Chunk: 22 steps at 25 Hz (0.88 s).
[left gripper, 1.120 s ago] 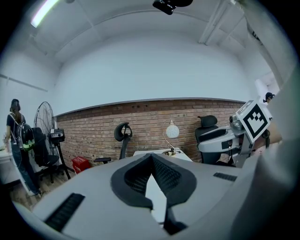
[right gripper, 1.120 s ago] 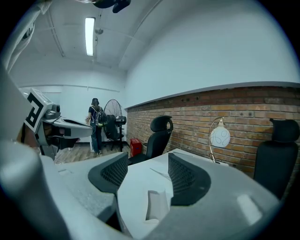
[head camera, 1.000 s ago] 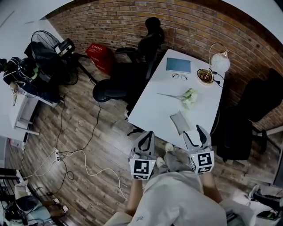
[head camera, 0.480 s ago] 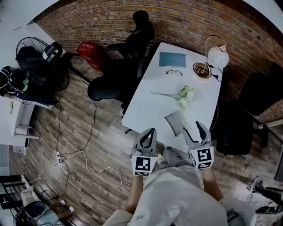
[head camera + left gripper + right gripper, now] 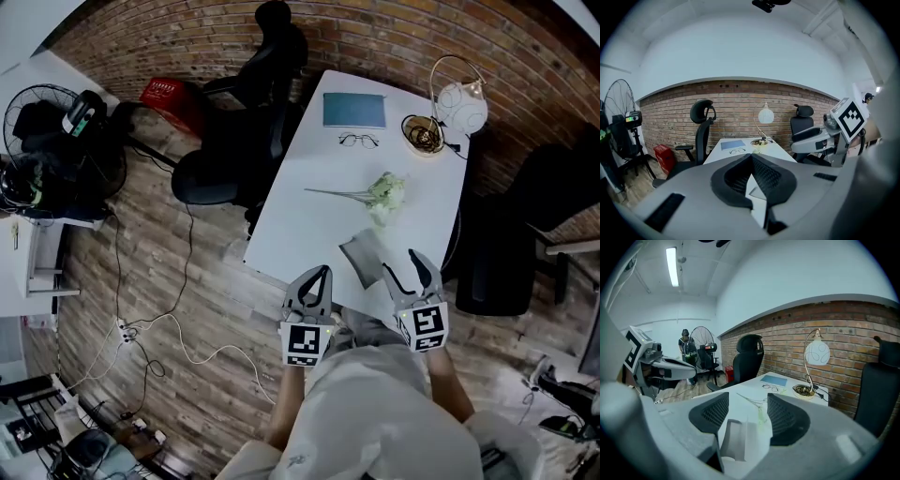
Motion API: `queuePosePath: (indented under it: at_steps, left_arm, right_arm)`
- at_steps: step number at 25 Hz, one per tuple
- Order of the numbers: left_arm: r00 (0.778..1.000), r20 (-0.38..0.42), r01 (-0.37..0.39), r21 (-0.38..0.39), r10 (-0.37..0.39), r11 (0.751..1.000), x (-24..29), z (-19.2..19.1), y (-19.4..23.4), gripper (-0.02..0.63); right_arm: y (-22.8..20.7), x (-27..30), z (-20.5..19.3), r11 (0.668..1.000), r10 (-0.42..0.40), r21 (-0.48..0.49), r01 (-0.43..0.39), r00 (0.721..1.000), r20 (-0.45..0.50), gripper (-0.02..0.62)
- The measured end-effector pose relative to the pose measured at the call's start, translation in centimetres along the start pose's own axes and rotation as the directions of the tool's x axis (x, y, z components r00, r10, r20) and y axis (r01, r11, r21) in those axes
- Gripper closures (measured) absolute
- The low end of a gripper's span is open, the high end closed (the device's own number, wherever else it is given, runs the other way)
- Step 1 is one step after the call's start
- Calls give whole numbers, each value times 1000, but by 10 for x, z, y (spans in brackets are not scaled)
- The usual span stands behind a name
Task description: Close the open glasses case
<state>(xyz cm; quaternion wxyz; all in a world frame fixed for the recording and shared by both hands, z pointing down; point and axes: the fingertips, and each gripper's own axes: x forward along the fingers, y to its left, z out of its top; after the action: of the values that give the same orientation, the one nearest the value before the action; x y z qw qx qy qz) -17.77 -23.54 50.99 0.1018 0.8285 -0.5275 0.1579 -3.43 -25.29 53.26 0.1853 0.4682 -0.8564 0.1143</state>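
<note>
Left claw (image 5: 315, 278) pressed together, empty; right claw (image 5: 405, 264) spread, empty, near the open case (image 5: 364, 255) at lower centre, on the bench's (image 5: 309, 225) near edge. Beyond: flower (image 5: 384, 190), glasses (image 5: 357, 141), book (image 5: 354, 110), lamp (image 5: 461, 94); brick wall (image 5: 394, 37), wooden floor (image 5: 169, 281).

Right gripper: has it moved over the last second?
Yes. The right gripper has come forward over the table's near edge, closer to the case.

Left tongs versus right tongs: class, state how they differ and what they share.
Left tongs are shut, tips touching; right tongs stand open. The glasses case lies straight ahead of the right tongs, but off to one side of the left tongs. Both hold nothing.
</note>
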Motion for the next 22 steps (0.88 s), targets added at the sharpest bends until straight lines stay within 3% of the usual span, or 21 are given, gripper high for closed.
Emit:
queuePosePath:
  at_steps: [22]
  left_arm:
    - [990, -121, 67, -30, -70, 997, 54, -50, -5, 601]
  right_arm:
    - [-21, 47, -47, 999, 2, 33, 2, 994, -110, 347]
